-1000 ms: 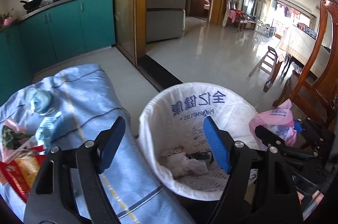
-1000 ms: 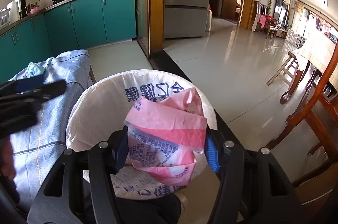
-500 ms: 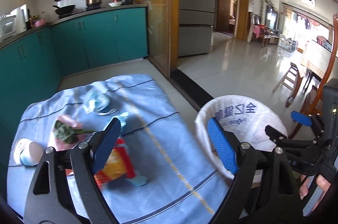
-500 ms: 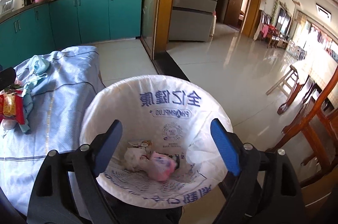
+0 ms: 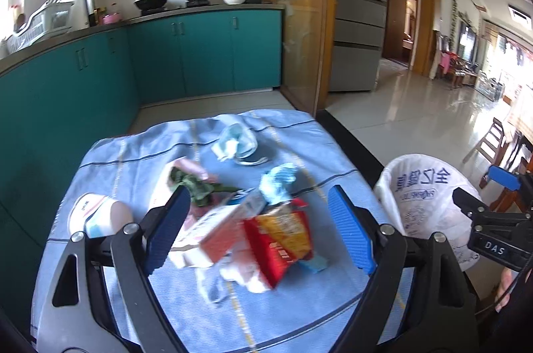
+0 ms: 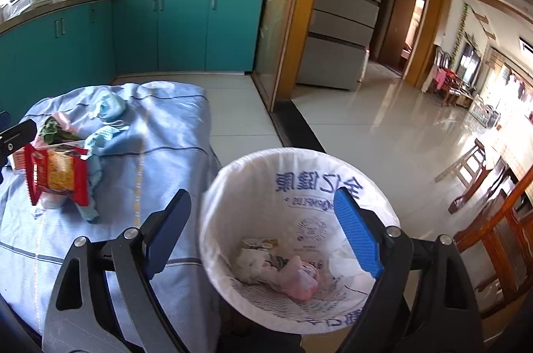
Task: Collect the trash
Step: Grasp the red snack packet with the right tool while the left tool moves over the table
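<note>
My left gripper (image 5: 260,229) is open above a pile of trash on the blue-clothed table (image 5: 283,313): a red snack packet (image 5: 283,236), a pink and white carton (image 5: 216,239), green scraps (image 5: 196,186), crumpled blue tissue (image 5: 278,183) and a white cup (image 5: 96,216). My right gripper (image 6: 263,236) is open and empty over the white-lined bin (image 6: 299,173), which holds a pink bag (image 6: 299,279) and other wrappers. The bin (image 5: 423,186) also shows at the right of the left wrist view.
A crumpled face mask (image 5: 236,143) lies at the table's far side. Teal kitchen cabinets (image 5: 200,53) stand behind the table. Wooden chairs (image 6: 493,236) stand right of the bin. Tiled floor (image 6: 383,136) stretches beyond.
The right gripper opened and dropped the pink bag into the bin. The left gripper swung left from the bin to over the trash pile on the table.
</note>
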